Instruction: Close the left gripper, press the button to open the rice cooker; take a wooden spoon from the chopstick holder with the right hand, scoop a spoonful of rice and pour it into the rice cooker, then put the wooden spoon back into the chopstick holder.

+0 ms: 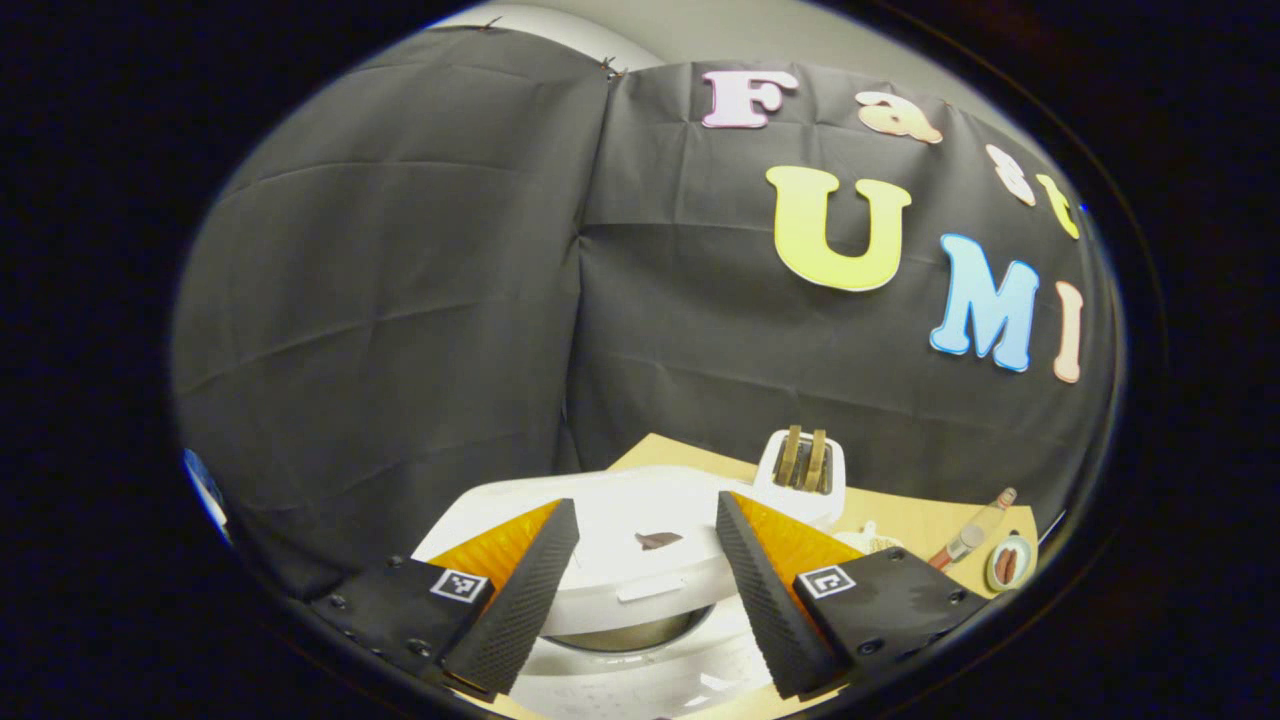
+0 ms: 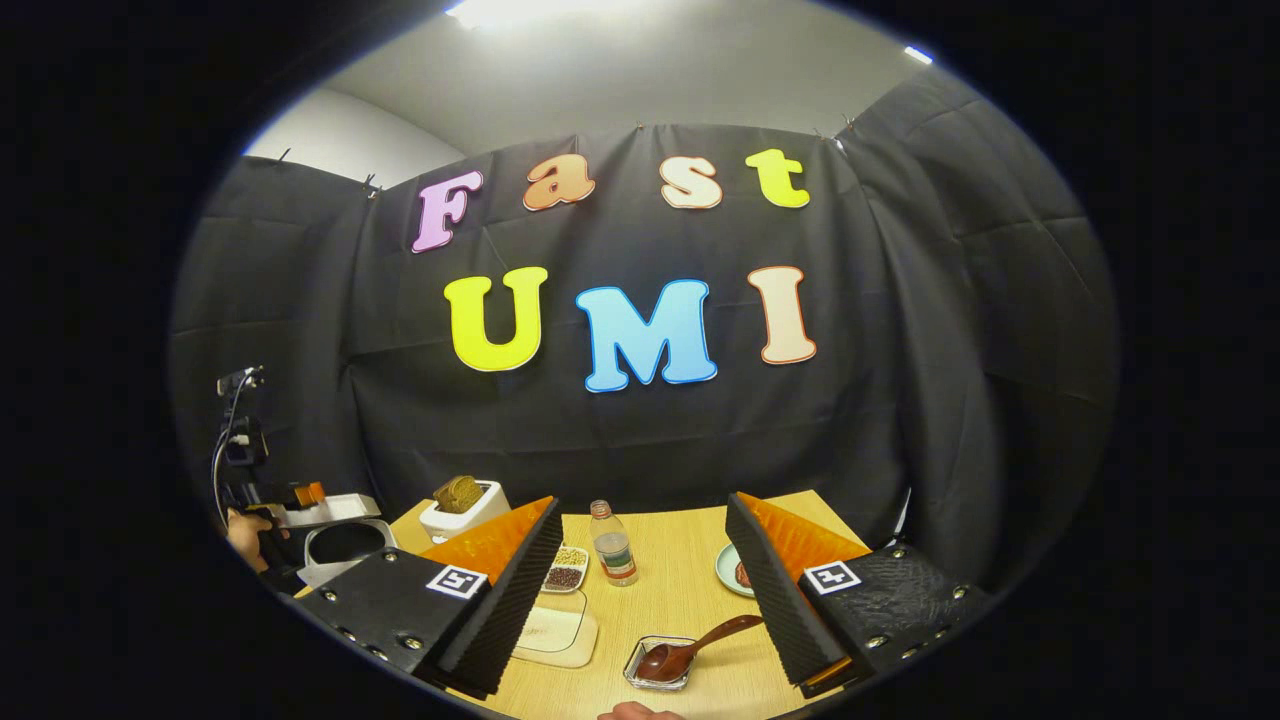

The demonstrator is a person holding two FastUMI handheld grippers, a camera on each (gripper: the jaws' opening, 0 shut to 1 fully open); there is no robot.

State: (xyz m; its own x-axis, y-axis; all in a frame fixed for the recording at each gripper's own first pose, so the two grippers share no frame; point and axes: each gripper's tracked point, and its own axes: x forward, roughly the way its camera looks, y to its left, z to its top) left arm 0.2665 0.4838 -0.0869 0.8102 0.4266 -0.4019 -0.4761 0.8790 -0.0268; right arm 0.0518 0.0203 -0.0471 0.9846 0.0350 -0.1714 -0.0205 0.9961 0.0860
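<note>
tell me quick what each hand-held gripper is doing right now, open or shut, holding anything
Left hand-held gripper: open, holding nothing, over the rice cooker with its lid partly up.
Right hand-held gripper: open, holding nothing, above the wooden spoon.

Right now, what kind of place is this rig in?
Likely a staged kitchen tabletop in a recording booth: a rice cooker, a toaster with bread and a wooden spoon in a dish sit on a wooden table, backed by black cloth.
</note>
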